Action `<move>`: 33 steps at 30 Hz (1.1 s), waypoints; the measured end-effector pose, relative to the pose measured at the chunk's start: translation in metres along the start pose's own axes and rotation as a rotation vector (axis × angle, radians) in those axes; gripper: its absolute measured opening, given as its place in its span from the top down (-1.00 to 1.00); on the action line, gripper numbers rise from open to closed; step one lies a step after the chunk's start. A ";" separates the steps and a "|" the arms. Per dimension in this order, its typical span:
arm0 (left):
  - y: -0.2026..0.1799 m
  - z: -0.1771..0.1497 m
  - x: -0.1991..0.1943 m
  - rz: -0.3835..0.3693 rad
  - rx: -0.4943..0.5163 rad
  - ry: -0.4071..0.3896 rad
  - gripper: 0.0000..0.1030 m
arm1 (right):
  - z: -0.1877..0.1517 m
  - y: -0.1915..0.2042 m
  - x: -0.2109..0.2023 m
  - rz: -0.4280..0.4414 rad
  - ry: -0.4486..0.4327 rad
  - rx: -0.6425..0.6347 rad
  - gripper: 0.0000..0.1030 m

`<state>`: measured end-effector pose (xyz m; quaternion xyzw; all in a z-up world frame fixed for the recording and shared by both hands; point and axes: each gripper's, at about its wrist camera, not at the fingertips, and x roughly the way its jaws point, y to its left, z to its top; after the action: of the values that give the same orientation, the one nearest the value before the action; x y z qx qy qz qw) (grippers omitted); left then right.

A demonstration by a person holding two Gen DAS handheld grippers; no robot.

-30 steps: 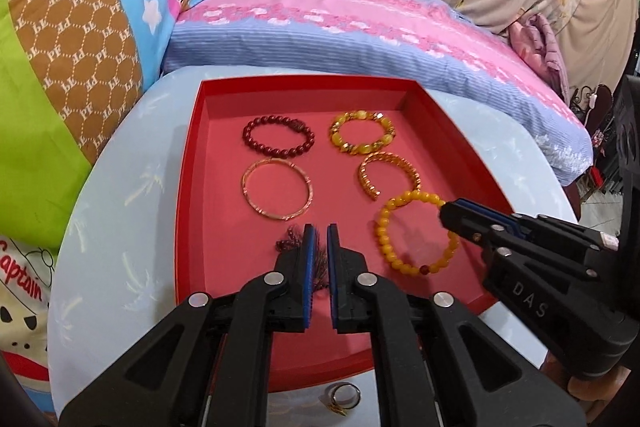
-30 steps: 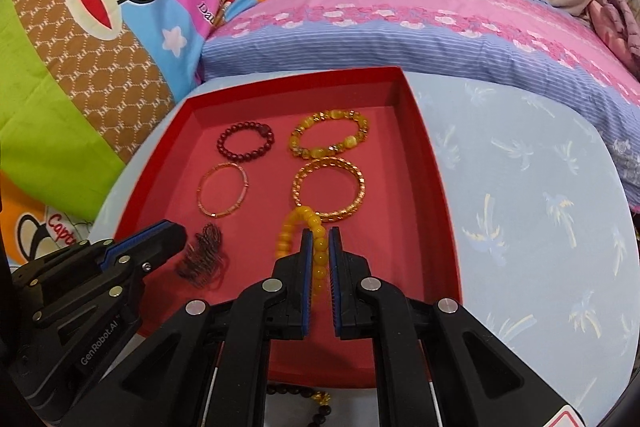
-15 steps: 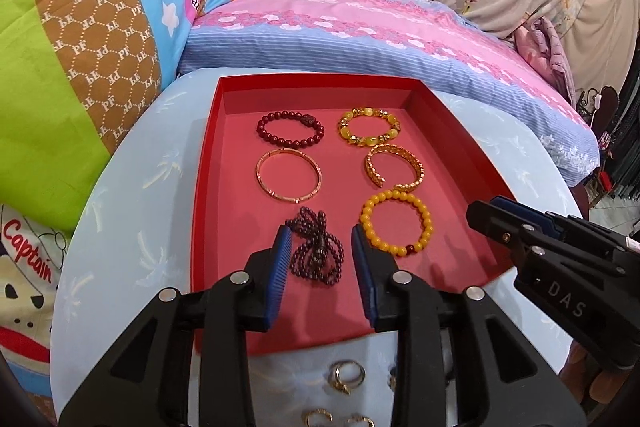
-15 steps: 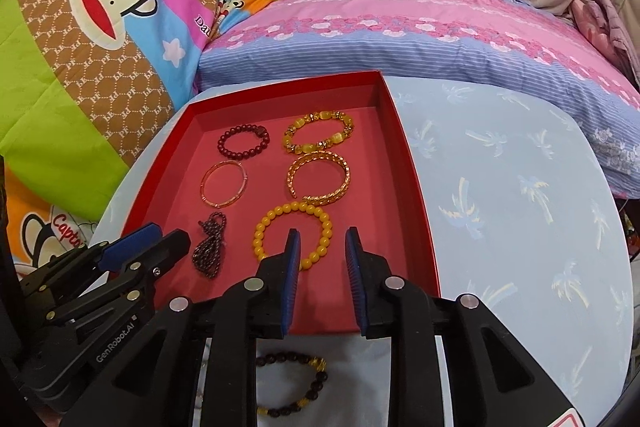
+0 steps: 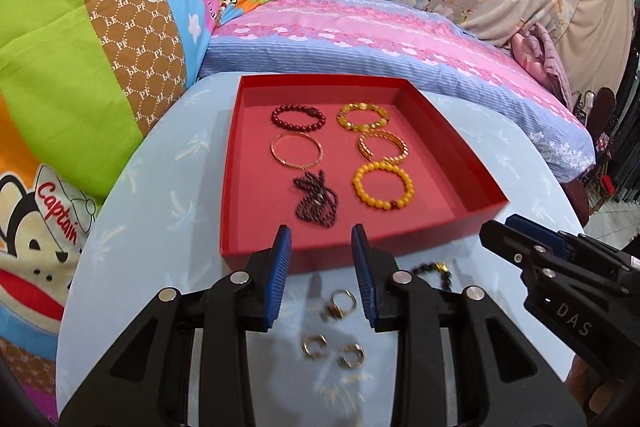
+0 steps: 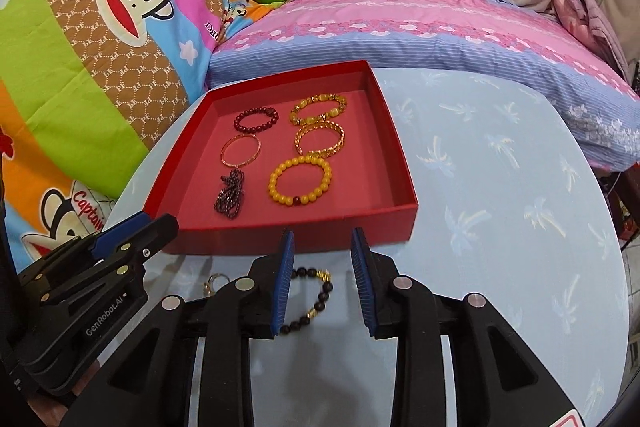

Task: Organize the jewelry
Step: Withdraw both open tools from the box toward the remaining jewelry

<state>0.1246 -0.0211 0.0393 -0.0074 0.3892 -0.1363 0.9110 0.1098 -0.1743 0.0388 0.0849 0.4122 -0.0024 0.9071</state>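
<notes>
A red tray (image 5: 448,131) (image 6: 392,155) on the blue round table holds several bracelets: a dark purple bead strand (image 5: 316,201) (image 6: 230,197), a yellow bead bracelet (image 5: 382,185) (image 6: 300,183), gold ones and a dark red one. My left gripper (image 5: 322,251) is open and empty, in front of the tray, above three rings (image 5: 338,305). My right gripper (image 6: 322,253) is open and empty above a black bead bracelet (image 6: 316,295) lying on the table.
The table (image 6: 500,187) stands against a bed with a pink and blue cover (image 5: 360,31) and cartoon pillows (image 5: 80,27) at the left. Table's right half is bare blue cloth.
Both grippers opened, letting go of the purple strand and the yellow bracelet in the tray, and drew back toward the table's near side. The rings and black bracelet came into view.
</notes>
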 end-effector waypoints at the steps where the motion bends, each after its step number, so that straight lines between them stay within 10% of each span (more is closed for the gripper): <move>1: -0.002 -0.002 -0.002 -0.002 0.002 0.003 0.42 | -0.002 0.000 -0.002 0.001 -0.001 0.002 0.43; 33: 0.020 -0.060 -0.020 0.038 -0.065 0.067 0.36 | -0.045 0.005 0.007 -0.002 0.072 -0.025 0.43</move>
<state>0.0741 0.0086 0.0094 -0.0250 0.4236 -0.1066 0.8992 0.0808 -0.1622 0.0052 0.0733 0.4446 0.0051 0.8927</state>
